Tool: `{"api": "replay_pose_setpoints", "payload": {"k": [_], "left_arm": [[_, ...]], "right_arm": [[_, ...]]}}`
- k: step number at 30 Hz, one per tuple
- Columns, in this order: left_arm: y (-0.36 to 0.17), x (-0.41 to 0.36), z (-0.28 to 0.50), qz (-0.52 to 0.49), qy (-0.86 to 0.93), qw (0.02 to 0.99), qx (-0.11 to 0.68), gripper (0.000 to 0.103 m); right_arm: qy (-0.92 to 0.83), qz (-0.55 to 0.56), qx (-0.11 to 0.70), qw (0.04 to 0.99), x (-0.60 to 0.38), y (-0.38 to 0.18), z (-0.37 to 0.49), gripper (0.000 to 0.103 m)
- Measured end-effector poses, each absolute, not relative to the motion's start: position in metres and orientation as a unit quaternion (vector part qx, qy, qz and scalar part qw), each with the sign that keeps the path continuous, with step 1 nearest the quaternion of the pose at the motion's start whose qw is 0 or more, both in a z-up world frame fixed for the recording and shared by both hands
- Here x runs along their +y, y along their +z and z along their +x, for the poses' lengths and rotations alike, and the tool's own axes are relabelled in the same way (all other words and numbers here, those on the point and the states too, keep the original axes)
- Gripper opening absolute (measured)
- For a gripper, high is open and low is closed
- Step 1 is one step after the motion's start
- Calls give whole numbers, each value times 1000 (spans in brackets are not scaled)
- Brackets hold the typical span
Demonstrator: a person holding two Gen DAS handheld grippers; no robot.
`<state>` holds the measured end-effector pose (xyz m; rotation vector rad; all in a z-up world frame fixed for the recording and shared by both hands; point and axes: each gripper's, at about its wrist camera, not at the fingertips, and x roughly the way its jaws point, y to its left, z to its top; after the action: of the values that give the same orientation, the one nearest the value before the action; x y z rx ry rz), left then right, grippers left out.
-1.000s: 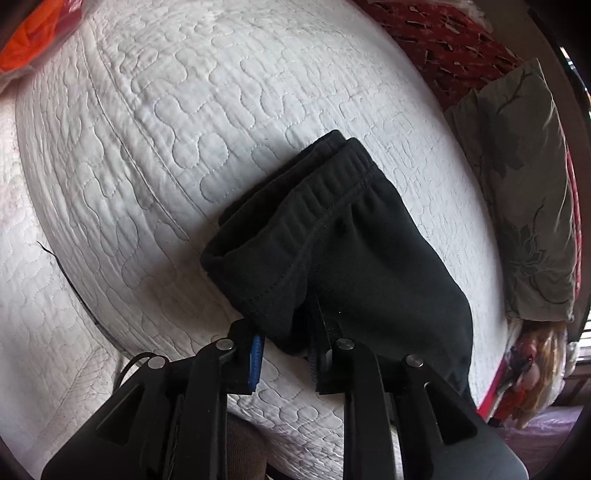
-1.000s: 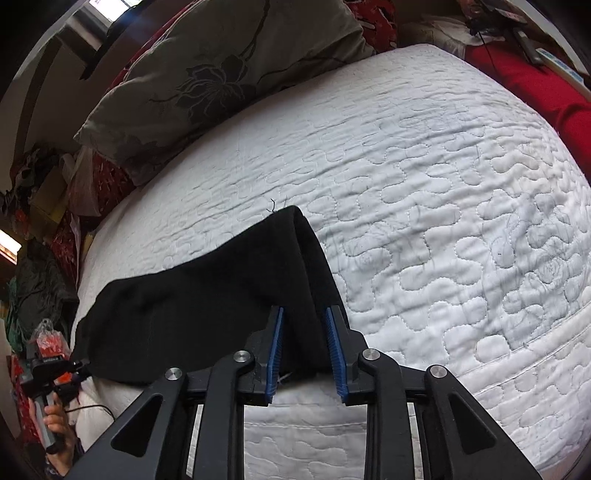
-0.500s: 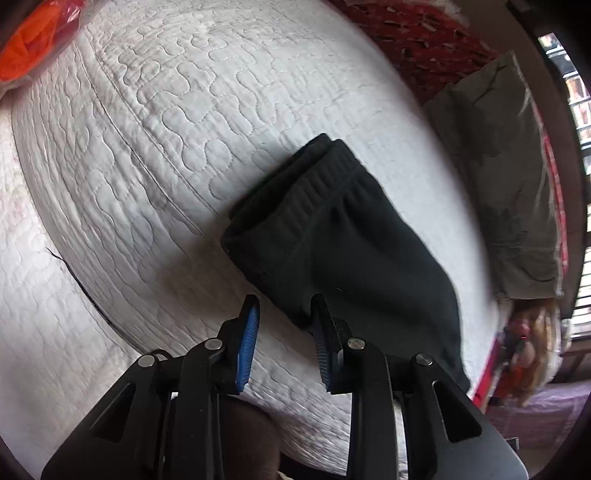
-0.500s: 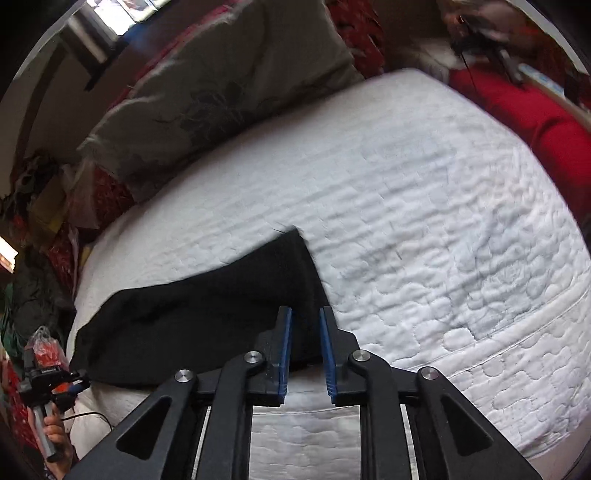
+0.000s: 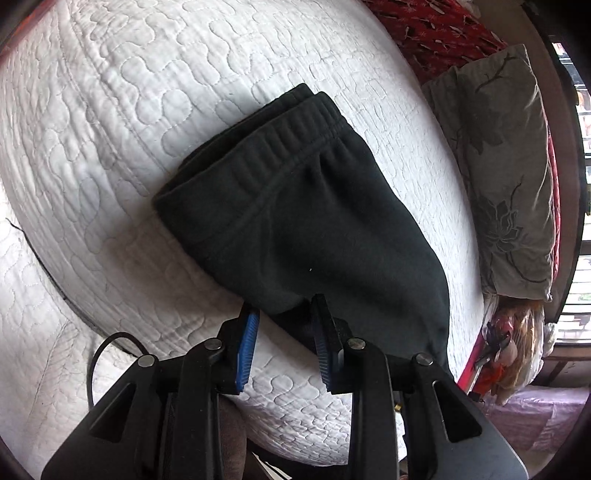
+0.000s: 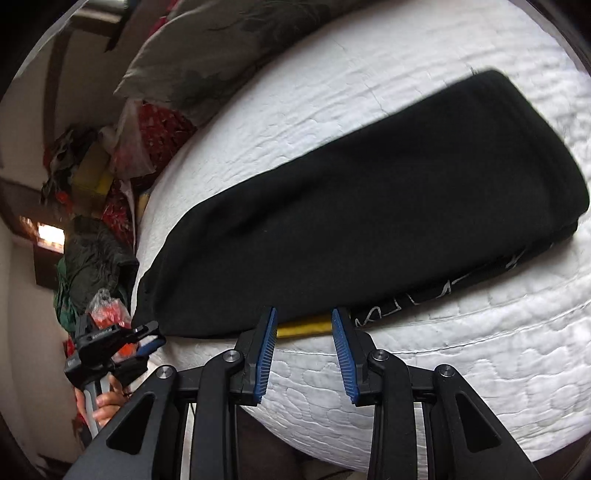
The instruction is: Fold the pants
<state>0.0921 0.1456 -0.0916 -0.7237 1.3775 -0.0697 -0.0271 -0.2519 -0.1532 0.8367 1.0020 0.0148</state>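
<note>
The black pants (image 5: 314, 221) lie folded lengthwise on the white quilted bed (image 5: 147, 92), with the elastic waistband toward the upper left in the left wrist view. My left gripper (image 5: 284, 317) is open, its jaws at the near edge of the pants and holding nothing. In the right wrist view the pants (image 6: 369, 206) stretch across the bed, with a yellow patch (image 6: 303, 326) and white lettering (image 6: 443, 291) at the near edge. My right gripper (image 6: 304, 321) is open, just in front of that edge. The left gripper (image 6: 147, 334) shows at the far left.
A grey flowered pillow (image 5: 509, 166) lies at the head of the bed, also in the right wrist view (image 6: 229, 48). A red patterned cover (image 5: 436, 26) is behind it. Bags and clothes (image 6: 96, 184) are piled beside the bed. The mattress edge (image 5: 74, 295) drops off near me.
Both grippers have let go of the pants and opened. The right gripper swung left, so the whole length of the pants now fills its view. The left gripper backed off slightly.
</note>
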Motion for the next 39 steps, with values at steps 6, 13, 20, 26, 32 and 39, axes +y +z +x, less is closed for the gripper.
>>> {"api": "replay_pose_setpoints", "payload": {"k": [6, 13, 20, 26, 32, 39], "left_arm": [[-94, 133, 100, -314, -13, 715, 624, 34], [-90, 149, 92, -287, 11, 728, 622, 21], [-91, 156, 86, -302, -1, 720, 625, 21], [-67, 164, 63, -314, -31, 730, 607, 21], [-32, 182, 103, -294, -16, 770, 566, 34], [-37, 185, 155, -226, -18, 776, 589, 43]], "right_arm": [[-6, 422, 449, 788, -255, -165, -22, 33], [2, 435, 411, 801, -265, -154, -49, 3], [-1, 447, 440, 779, -265, -176, -52, 8], [13, 427, 407, 808, -290, -136, -70, 11], [-62, 404, 363, 838, -355, -106, -95, 28], [-109, 383, 359, 844, -397, -108, -74, 39]]}}
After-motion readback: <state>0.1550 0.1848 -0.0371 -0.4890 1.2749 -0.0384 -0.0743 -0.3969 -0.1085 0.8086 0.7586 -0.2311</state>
